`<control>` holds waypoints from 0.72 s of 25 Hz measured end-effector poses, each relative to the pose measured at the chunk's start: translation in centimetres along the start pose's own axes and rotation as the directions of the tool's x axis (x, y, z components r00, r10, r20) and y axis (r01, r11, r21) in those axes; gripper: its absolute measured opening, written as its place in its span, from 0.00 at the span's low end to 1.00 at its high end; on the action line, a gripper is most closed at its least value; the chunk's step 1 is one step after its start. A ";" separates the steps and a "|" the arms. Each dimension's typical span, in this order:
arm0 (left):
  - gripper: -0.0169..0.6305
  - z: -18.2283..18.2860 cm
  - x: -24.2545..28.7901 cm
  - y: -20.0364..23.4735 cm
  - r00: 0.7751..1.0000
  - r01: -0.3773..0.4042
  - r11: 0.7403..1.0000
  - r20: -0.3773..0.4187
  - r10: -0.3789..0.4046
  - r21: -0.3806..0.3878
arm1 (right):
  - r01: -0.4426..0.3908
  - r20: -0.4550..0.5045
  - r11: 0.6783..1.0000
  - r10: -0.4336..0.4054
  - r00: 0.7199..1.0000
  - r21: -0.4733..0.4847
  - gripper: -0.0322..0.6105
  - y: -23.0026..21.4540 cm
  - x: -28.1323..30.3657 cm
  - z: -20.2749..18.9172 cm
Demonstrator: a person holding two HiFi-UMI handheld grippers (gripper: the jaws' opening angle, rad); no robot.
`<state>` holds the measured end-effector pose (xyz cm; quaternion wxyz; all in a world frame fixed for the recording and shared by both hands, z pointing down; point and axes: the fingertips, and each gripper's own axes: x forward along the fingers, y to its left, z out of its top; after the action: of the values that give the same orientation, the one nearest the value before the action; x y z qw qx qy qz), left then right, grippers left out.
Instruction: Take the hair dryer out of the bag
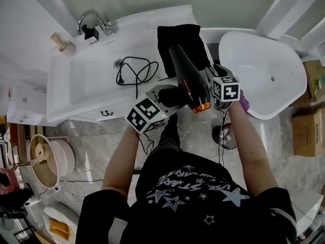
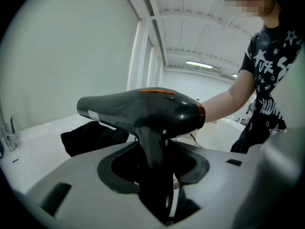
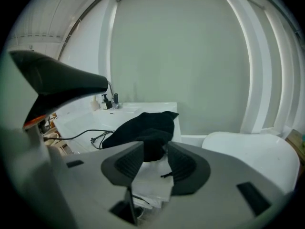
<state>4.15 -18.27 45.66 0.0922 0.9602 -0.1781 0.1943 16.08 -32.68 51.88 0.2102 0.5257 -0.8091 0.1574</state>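
Right now the left gripper point(image 2: 155, 162) is clamped on the handle of the hair dryer point(image 2: 143, 111), its jaws pressed against the black grip from both sides. The dryer sits upright on that handle, with its barrel lying across the jaws. From overhead, the hair dryer point(image 1: 189, 80) points its nozzle away from the person, and its orange-ringed rear end faces back toward them. The whole body is out in the open and clear of the bag.

The right gripper point(image 3: 155, 159) has its jaws parted with nothing between the pads. It hangs just beside the dryer's rear end, on the person's right.

The black bag point(image 1: 177, 42) lies slumped on the white counter at the right end of the washbasin point(image 1: 91, 85), just past the dryer's nozzle. A black cord point(image 1: 136, 70) lies looped in the basin near the drain. A chrome tap point(image 1: 94, 19) stands at the far rim, and a white tub point(image 1: 264, 75) sits off to the right.
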 end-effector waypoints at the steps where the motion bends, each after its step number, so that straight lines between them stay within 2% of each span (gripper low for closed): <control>1: 0.32 0.3 -0.3 0.1 1.000 -0.020 1.000 0.015 0.020 -0.002 | 0.000 0.006 1.000 0.000 1.000 -0.002 0.31 0.1 -0.5 -0.1; 5: 0.32 1.2 -1.3 0.5 0.993 -0.093 0.995 0.071 0.095 -0.031 | 0.001 0.025 1.000 -0.001 1.000 -0.008 0.35 0.5 -2.7 -0.5; 10: 0.32 1.3 -2.6 -0.1 0.977 -0.178 0.982 0.106 0.184 -0.071 | 0.006 0.070 1.000 -0.007 0.997 0.017 0.35 1.4 -6.3 -1.2; 15: 0.32 1.8 -4.3 -2.0 0.953 -0.231 0.960 0.163 0.256 -0.157 | -0.027 0.141 1.000 0.027 0.990 -0.001 0.35 3.7 -10.7 -1.4; 18: 0.32 1.3 -5.2 -3.1 0.942 -0.248 0.945 0.177 0.286 -0.212 | -0.038 0.164 0.998 0.030 0.986 0.043 0.26 4.8 -12.9 -2.6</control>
<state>1.27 -14.15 42.07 0.1358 0.9289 -0.3331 0.0874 16.78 -19.48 47.43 0.1283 0.5276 -0.8286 0.1361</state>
